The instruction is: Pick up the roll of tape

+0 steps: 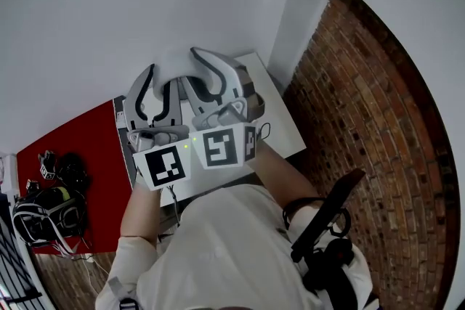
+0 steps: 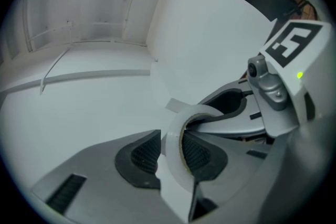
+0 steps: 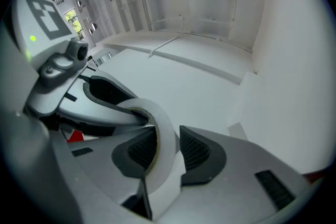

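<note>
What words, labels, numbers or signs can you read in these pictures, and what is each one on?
No words or numbers can be read.
Two white marker cubes: black-and-white square patterns only, no letters.
White roll of tape: no print shows.
Dark bags at the head view's left edge: any marks are too small to read.
</note>
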A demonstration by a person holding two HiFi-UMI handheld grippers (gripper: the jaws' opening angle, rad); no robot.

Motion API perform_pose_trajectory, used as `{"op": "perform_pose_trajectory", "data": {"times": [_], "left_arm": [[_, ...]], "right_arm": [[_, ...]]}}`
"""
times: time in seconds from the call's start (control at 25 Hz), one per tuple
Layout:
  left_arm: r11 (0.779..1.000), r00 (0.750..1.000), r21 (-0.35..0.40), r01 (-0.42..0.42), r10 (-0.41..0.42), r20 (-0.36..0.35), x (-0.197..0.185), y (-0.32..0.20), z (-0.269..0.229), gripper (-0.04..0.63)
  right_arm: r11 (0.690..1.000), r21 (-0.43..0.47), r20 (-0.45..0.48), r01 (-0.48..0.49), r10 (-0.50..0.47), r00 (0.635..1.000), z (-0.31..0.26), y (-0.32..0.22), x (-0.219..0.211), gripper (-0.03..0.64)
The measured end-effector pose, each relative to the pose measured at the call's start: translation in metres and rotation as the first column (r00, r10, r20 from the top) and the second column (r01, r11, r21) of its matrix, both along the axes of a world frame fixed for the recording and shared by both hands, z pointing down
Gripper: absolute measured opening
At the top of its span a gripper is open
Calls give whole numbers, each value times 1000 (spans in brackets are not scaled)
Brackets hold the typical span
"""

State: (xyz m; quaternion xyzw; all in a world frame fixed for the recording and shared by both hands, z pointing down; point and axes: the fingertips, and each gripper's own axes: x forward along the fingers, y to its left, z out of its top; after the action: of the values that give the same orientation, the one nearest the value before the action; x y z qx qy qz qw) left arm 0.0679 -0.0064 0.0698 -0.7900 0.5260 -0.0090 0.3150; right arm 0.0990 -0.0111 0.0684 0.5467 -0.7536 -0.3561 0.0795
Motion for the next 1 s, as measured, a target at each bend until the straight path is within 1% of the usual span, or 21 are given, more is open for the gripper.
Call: {"op": "perform_pose_trajectory", "data": {"times": [0.2, 0.4, 0.6, 0.8, 1.0], "left_arm": [[1000, 999, 18, 4, -5, 35, 17, 0, 3, 110], [999, 999, 33, 23, -25, 45, 21, -1, 3, 111], [998, 999, 47, 33, -35, 36, 24, -3, 2, 112], [996, 999, 77, 37, -39, 30, 23, -2, -4, 112], [996, 998, 79, 42, -45, 42, 27, -4, -5, 112]], "right_arm": [[1000, 29, -9, -7, 8, 1000, 1, 0, 17, 132], [997, 72, 5, 3, -4, 1000, -3, 0, 22, 132], [995, 98, 16, 14, -15, 1000, -6, -1, 26, 132], [991, 132, 7, 8, -9, 1000, -10, -2, 25, 127], [991, 132, 15, 12, -14, 1000, -10, -4, 29, 126]]}}
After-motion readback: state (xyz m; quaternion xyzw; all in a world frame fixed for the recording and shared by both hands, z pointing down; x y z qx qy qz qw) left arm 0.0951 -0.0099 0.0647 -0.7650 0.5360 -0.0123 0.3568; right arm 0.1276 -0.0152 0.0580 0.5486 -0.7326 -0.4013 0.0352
